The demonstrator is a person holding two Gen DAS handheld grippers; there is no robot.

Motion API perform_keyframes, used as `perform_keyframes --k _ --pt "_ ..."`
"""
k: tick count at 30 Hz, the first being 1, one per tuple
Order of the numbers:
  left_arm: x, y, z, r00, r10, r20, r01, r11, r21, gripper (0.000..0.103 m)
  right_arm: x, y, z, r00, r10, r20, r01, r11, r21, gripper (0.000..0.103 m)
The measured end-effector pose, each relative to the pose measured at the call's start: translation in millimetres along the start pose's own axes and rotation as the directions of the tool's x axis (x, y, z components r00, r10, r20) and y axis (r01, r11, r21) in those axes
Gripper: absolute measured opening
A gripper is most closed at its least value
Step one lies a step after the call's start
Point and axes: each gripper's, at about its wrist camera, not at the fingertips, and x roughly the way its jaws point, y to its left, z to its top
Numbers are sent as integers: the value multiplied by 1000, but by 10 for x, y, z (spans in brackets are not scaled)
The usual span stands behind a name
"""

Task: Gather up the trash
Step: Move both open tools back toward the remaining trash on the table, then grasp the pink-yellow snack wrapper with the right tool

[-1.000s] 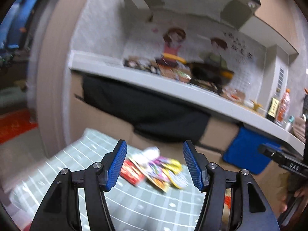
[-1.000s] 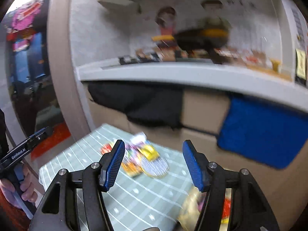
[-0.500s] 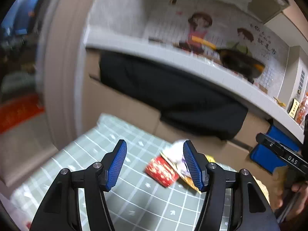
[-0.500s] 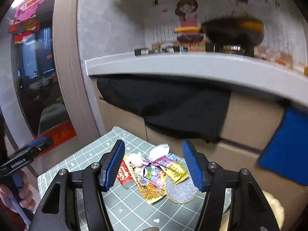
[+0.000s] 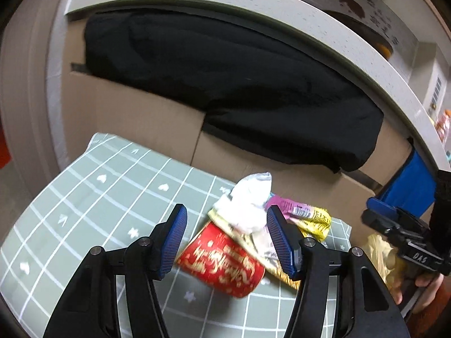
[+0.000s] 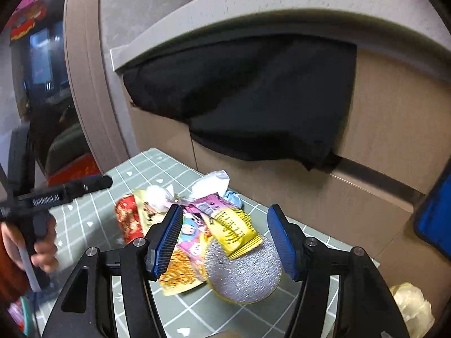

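A heap of trash lies on a green grid mat point(image 5: 98, 197): a red-and-gold packet point(image 5: 222, 259), crumpled white paper point(image 5: 251, 197) and a yellow wrapper point(image 5: 313, 219). My left gripper point(image 5: 225, 211) hovers just above the red packet's near side. Its jaws are closing slightly but stand wide, and the pads touch nothing. My right gripper point(image 6: 225, 211) is open over the heap's other side, above the yellow wrapper point(image 6: 234, 231) and a round silver foil piece point(image 6: 245, 273). The red packet point(image 6: 126, 217) lies to its left.
Cardboard boxes point(image 5: 146, 121) draped with black cloth point(image 5: 239, 79) stand right behind the mat, under a pale counter point(image 5: 253, 5). A blue cloth point(image 5: 408, 188) hangs at the right. A yellowish bag point(image 6: 411, 304) sits off the mat's right edge. A hand point(image 6: 42, 250) holds the left tool.
Both grippers have dropped and closed in on the heap. The trash now fills the space between the fingers, and the counter and wall pictures have slid up out of view.
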Motion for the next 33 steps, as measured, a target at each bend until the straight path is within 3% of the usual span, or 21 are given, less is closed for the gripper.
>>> perform_keyframes --k 9,15,16,17,18,27,31,33 --pt "90 76 -131 999 11 -40 -13 999 -49 59 678 -96 83 991 112 -72 -111 994 22 60" --pt "12 151 -145 999 4 -35 -7 997 -76 59 1285 -114 -155 946 137 -294 -128 991 49 56" --pt "-3 149 -148 999 4 -31 -6 997 -76 59 1273 -111 -202 947 134 -291 -125 991 47 51" --pt "-20 143 -153 1000 6 -28 -8 997 -74 59 1217 -110 -241 955 119 -271 -112 993 39 36" --pt "-32 132 -155 1000 6 -24 -7 998 -69 59 1165 -110 -254 961 101 -258 -95 995 36 30" --pt "97 -113 -53 999 -28 -27 27 998 -54 59 342 -226 -161 988 89 -126 -74 991 116 26" --pt "452 -226 80 998 23 -67 -28 997 -72 59 162 -277 -159 994 40 -99 -27 991 127 26" --pt "681 -259 117 991 92 -97 -98 994 -51 59 128 -305 -175 995 28 -91 -15 991 136 26"
